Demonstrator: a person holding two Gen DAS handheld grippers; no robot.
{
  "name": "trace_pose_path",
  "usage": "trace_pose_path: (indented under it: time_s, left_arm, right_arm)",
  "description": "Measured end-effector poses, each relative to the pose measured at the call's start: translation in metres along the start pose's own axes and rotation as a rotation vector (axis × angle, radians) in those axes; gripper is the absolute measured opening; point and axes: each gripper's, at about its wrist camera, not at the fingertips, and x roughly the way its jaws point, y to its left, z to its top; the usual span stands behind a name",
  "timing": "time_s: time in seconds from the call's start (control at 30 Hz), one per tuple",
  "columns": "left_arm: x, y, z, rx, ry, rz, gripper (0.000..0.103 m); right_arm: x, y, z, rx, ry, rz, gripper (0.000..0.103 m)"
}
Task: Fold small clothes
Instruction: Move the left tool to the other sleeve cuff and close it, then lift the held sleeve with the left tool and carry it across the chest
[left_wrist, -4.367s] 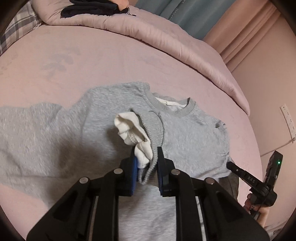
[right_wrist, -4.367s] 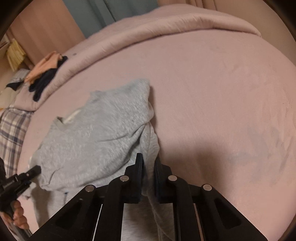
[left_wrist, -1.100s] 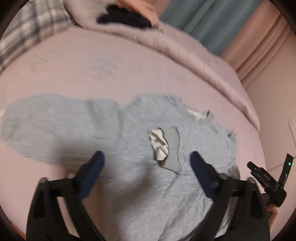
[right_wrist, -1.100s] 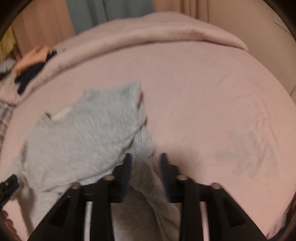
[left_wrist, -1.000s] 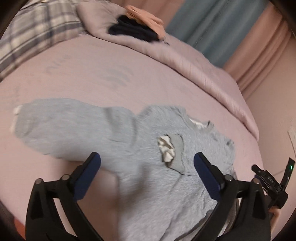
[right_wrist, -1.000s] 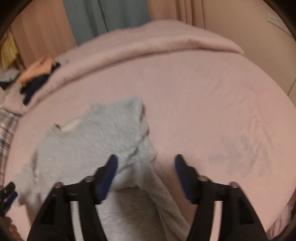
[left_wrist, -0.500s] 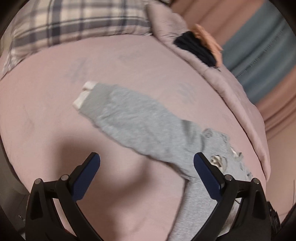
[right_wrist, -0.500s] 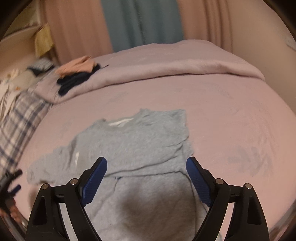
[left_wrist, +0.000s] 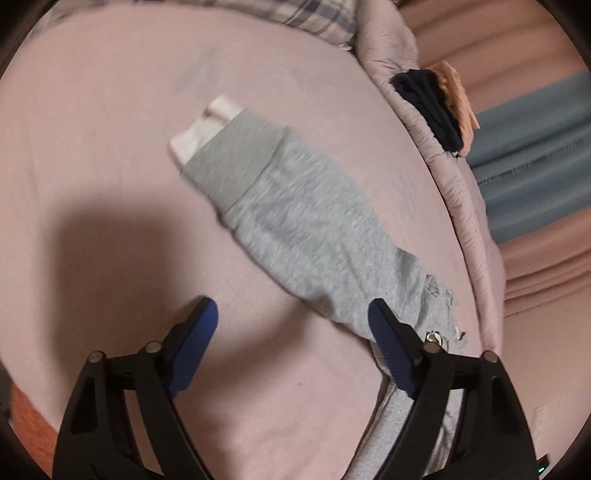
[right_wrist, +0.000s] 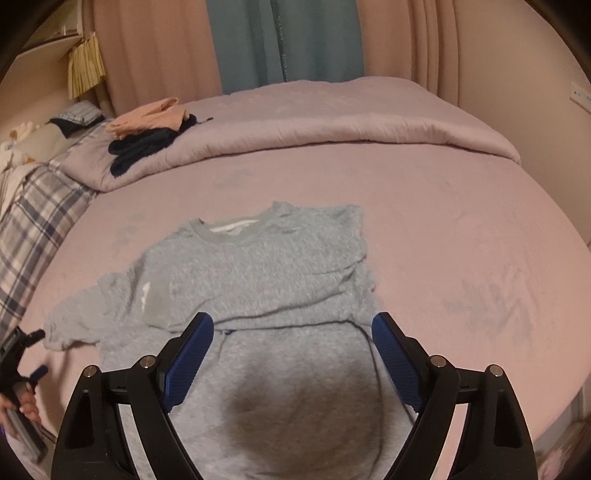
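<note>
**Both grippers free over half-folded grey sweatshirt**

Grey sweatshirt (right_wrist: 258, 273) lies flat on the pink bed (right_wrist: 461, 229), neckline toward the rolled duvet (right_wrist: 332, 122). In the right wrist view the right side is already turned in over the body; a cuff lies on the chest at the left. In the left wrist view one long sleeve (left_wrist: 295, 221) stretches out across the bed, grey ribbed cuff (left_wrist: 225, 162) with a white inner cuff showing at the far end.

Handling, as a judgement: soft fleece knit, light, limp, no stiffness, so it will sag and drag when lifted by one point. Not fragile, not slippery against the bed cover. Best hold is likely the ribbed cuff or the sleeve just behind it, thicker there and easy to pinch, then carry it across the chest. Hem corners for the later fold.

Left gripper (left_wrist: 291, 317): fingers (left_wrist: 192, 343) spread, nothing between them but bed; right-hand finger is over the sleeve's shoulder end, contact unclear. Jaws have just been narrowing. Pitched steeply down, sleeve running diagonally away ahead.

Right gripper (right_wrist: 291, 332): fingers released, wide, hovering over the sweatshirt's lower body, casting a shadow on it, gripping nothing. Also angled down.

Dark and peach clothes (right_wrist: 147, 136) sit on the duvet, well apart.
</note>
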Motion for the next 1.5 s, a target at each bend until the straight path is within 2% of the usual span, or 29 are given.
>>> trace_pose_path:
  time_s: [0.2, 0.4, 0.47, 0.53, 0.57, 0.63, 0.7, 0.8, 0.9, 1.17, 1.23, 1.5]
  left_arm:
    - [0.003, 0.003, 0.009, -0.037, -0.015, -0.059, 0.078]
    - [0.012, 0.004, 0.024, -0.076, -0.036, -0.103, 0.067]
    - [0.016, 0.004, 0.027, -0.092, -0.044, -0.108, 0.057]
    - [0.02, 0.004, 0.029, -0.097, -0.055, -0.09, 0.039]
    - [0.022, 0.004, 0.029, -0.096, -0.059, -0.077, 0.035]
    - [0.022, 0.004, 0.029, -0.103, -0.073, -0.075, 0.02]
    - [0.024, 0.003, 0.029, -0.102, -0.067, -0.069, 0.012]
    - [0.015, -0.007, 0.027, -0.068, -0.096, -0.039, 0.01]
    - [0.003, -0.024, 0.026, -0.026, -0.134, -0.049, 0.009]
    - [-0.028, -0.081, 0.023, 0.103, -0.19, -0.139, 0.008]
    - [-0.029, -0.098, 0.02, 0.163, -0.193, -0.137, 0.008]
    - [-0.031, -0.113, 0.007, 0.194, -0.163, -0.169, 0.008]
  right_arm:
    - [-0.002, -0.005, -0.004, 0.017, 0.006, 0.009, 0.087]
    - [0.0, -0.007, -0.008, 0.029, 0.017, 0.011, 0.087]
    - [0.001, -0.007, -0.009, 0.029, 0.022, 0.013, 0.087]
    - [0.002, -0.008, -0.01, 0.031, 0.027, 0.007, 0.087]
    - [0.003, -0.01, -0.01, 0.034, 0.03, 0.005, 0.087]
    - [0.004, -0.012, -0.011, 0.043, 0.037, 0.007, 0.087]
    - [0.004, -0.013, -0.012, 0.047, 0.04, 0.014, 0.087]
    - [0.002, -0.015, -0.013, 0.05, 0.034, 0.017, 0.087]
    - [0.001, -0.02, -0.014, 0.061, 0.036, 0.012, 0.087]
    - [-0.005, -0.04, -0.014, 0.126, 0.02, 0.001, 0.087]
    - [-0.007, -0.042, -0.014, 0.128, 0.015, -0.004, 0.087]
    - [-0.012, -0.053, -0.016, 0.159, -0.001, -0.005, 0.087]
